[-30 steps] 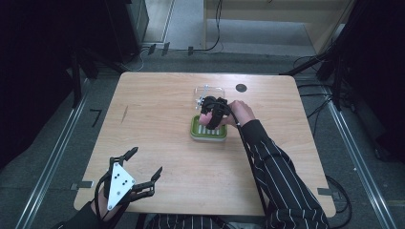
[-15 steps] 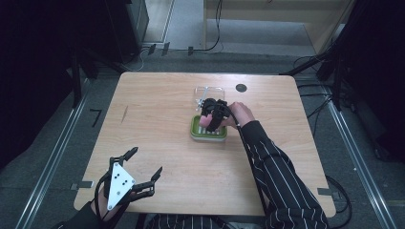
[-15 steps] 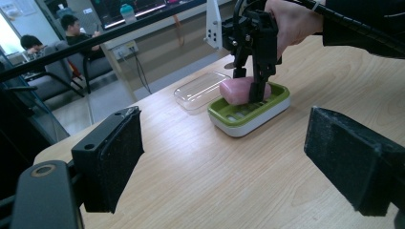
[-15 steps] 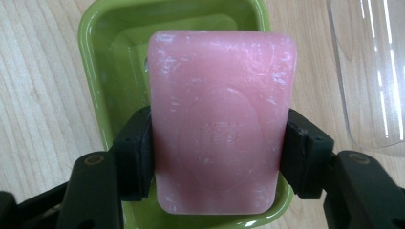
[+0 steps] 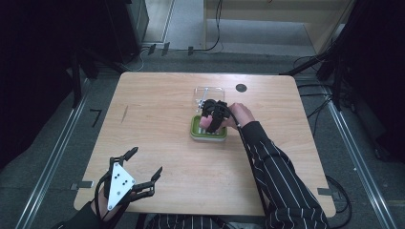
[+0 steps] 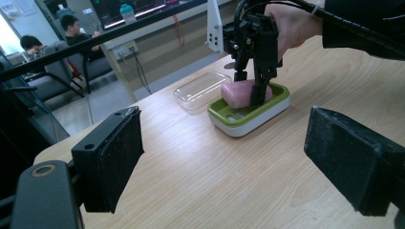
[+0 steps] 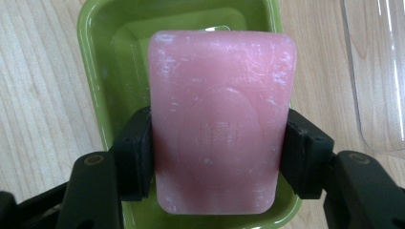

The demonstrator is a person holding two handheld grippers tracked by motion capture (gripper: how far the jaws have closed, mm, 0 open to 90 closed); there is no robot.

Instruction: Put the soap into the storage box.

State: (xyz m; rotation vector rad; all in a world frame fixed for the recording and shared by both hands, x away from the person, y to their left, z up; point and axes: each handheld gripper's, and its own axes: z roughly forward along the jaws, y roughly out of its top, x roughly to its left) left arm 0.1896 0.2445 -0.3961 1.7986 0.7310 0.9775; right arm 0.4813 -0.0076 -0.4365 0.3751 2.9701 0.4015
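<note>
Jaws of R gripper pinch the pink soap on its two long sides — pads flat against it, bar fills the gap. Soap sits over/in the green dish; in left gripper view it looks low inside the dish, can't tell if it's resting on the bottom or just above. R gripper points down from the hand, striped sleeve runs in from bottom right. Dish is right of table centre, toward the far edge; clear lid lies just behind it, upside down, close but can't tell if touching. Dark round spot on table near lid. L gripper at near-left corner of table, well apart from dish — jaws spread wide, nothing between them, both pads bare in its own view. Grey plate on top of L gripper. People seated in background, far off.
</note>
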